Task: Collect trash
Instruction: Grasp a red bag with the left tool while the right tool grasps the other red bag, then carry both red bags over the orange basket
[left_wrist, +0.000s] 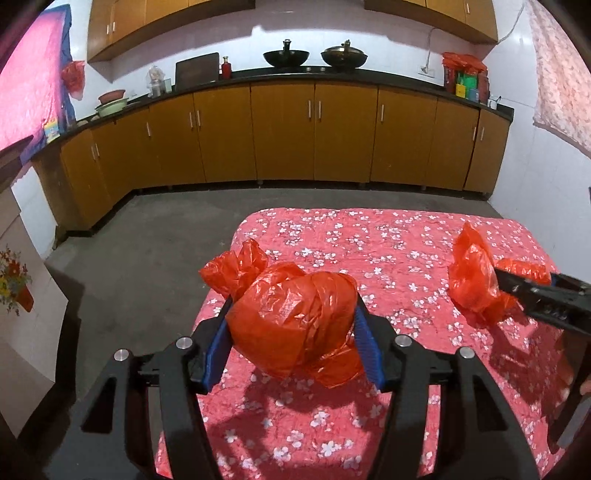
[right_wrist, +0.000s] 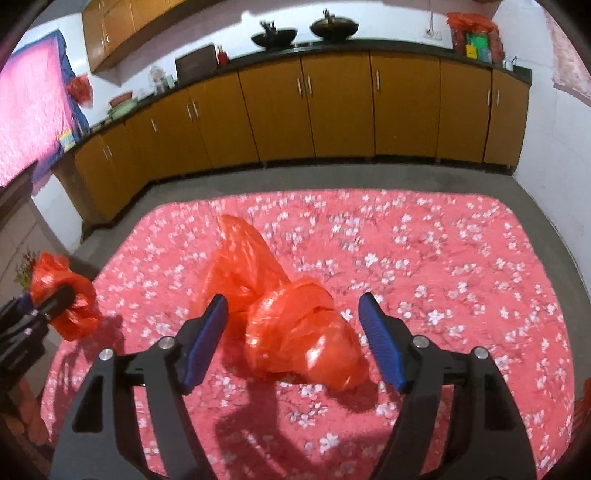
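While our left gripper (left_wrist: 291, 328) clamps one knotted red trash bag (left_wrist: 295, 325) above the floral table (left_wrist: 406, 236), our right gripper (right_wrist: 291, 339) spreads wide around a second bag (right_wrist: 295, 328), ready to collect it.

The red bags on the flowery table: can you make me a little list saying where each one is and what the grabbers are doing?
left gripper: shut on knotted red bag, held above the cloth
right gripper: open, pads either side of second red bag, not pressing it
second red bag: lying on flowered tablecloth
background: cabinets, two woks
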